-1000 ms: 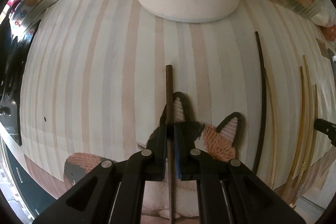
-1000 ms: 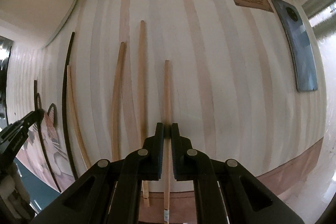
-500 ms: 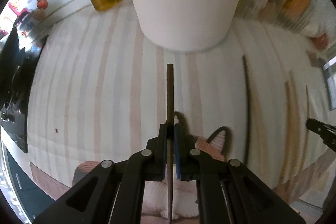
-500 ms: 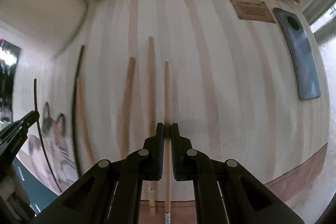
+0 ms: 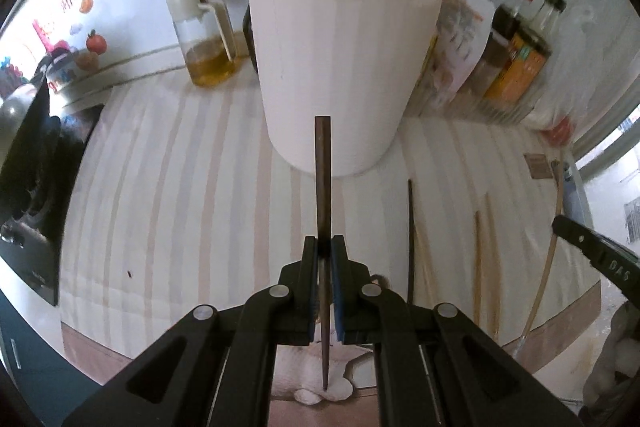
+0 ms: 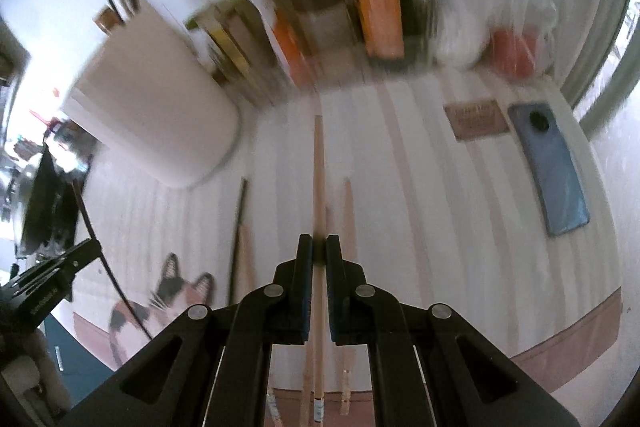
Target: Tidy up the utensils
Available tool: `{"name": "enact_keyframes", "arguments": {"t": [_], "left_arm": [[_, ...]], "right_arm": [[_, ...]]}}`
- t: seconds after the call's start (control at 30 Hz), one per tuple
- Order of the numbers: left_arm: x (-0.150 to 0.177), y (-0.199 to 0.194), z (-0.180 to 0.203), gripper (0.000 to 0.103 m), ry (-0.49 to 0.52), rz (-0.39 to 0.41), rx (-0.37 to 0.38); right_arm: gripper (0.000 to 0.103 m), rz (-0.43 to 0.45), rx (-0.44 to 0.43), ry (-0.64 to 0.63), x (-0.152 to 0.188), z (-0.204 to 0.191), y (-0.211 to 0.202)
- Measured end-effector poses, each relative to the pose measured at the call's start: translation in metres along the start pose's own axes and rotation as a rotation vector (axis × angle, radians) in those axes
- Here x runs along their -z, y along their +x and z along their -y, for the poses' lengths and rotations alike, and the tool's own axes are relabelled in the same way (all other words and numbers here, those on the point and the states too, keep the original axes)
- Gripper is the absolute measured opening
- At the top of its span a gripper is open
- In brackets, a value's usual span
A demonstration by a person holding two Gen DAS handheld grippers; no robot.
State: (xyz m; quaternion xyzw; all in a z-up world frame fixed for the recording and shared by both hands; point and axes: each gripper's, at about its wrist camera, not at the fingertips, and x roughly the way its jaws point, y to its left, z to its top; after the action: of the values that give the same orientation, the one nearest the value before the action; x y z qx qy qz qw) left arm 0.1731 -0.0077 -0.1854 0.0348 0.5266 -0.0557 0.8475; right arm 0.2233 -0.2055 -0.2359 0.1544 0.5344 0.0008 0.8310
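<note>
My left gripper (image 5: 324,245) is shut on a dark brown chopstick (image 5: 322,183), held above the striped counter and pointing at the white utensil holder (image 5: 340,67), which has several chopsticks standing in it. My right gripper (image 6: 316,245) is shut on a light wooden chopstick (image 6: 318,171), also lifted off the counter. On the counter lie a black chopstick (image 5: 409,235) and light wooden chopsticks (image 5: 477,259). The right wrist view shows the same loose ones: a black chopstick (image 6: 239,223) and a wooden chopstick (image 6: 349,219).
An oil jug (image 5: 204,35), bottles and boxes (image 5: 516,63) line the back wall. A blue phone (image 6: 550,167) and a small brown card (image 6: 476,119) lie at the right. A cat-patterned mat (image 6: 160,307) lies near the front edge. A black stove (image 5: 28,167) is at the left.
Both grippers have risen off the counter with their chopsticks and tilted up, so the holder's top and the back wall now show. The cat mat has dropped out from under the left gripper.
</note>
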Motion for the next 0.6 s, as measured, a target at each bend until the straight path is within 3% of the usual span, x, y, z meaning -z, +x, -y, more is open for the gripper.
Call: {"name": "enact_keyframes", "arguments": {"t": [0.3,0.6], "left_arm": [[-0.021,-0.042,-0.001,0.003,-0.011,0.108,0.031],[-0.068,-0.108,-0.004,0.0,-0.034,0.277,0.078]], "right_arm": [[0.006,0.165,-0.051,-0.012,-0.025,-0.024,-0.054],[0.006,0.344,-0.146,-0.058,-0.076,-0.066,-0.11]]}}
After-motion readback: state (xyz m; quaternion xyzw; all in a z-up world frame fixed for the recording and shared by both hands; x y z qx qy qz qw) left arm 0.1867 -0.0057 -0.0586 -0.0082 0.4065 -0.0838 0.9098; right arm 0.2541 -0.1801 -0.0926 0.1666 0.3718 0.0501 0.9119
